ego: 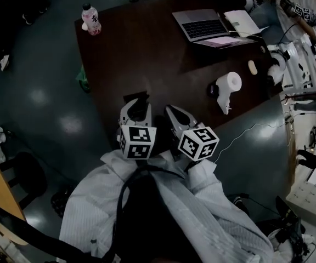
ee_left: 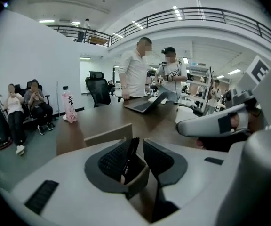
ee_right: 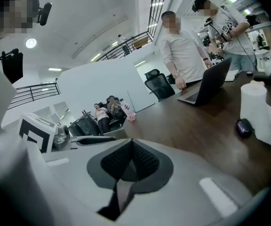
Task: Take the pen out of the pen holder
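Observation:
A black pen [ee_left: 130, 155] stands in a tan open-topped pen holder [ee_left: 108, 134] at the near edge of the dark wooden table [ego: 147, 53]. My left gripper [ee_left: 136, 144] reaches down over the holder with its jaws apart. The pen is between the pads and close to the left pad, and the right pad stands clear of it. In the head view the left gripper [ego: 137, 105] covers most of the holder [ego: 136, 97]. My right gripper [ee_right: 132, 143] is shut with nothing in it, just to the right [ego: 172, 113] of the left one.
On the table are a pink-labelled bottle [ego: 91, 19] at the far left corner, an open laptop [ego: 201, 25] at the far side, and a white paper roll [ego: 227, 89] with a black mouse [ego: 213, 90] to the right. People stand beyond the table; others sit at the left wall.

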Demonstrator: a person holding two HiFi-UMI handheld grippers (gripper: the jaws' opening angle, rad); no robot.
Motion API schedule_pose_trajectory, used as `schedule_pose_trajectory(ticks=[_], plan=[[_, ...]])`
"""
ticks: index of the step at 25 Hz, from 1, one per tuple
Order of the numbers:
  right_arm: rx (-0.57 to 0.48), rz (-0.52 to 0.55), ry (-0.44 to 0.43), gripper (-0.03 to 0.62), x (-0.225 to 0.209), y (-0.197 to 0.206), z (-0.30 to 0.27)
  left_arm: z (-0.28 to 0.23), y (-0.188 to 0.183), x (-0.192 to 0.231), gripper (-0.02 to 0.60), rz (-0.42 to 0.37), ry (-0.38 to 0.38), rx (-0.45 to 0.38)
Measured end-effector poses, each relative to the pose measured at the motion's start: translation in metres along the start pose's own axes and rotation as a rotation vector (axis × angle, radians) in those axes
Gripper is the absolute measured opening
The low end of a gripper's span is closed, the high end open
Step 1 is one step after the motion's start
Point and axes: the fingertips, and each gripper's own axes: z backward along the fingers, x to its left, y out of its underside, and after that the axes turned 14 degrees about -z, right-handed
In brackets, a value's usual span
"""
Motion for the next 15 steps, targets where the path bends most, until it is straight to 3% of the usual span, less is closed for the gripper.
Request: schedule_pose_trajectory(ticks=[9, 15], plan=[[0.003, -0.039, 0.013, 0.003, -0.024, 0.002, 0.016, -0.026, 0.006, -0.002, 0.114, -0.155, -0.167, 0.096], [0.010, -0.047, 0.009, 0.003, -0.032, 0.001, 0.022, -0.034, 0.015, -0.007, 0.114, -0.167, -0.177, 0.142]])
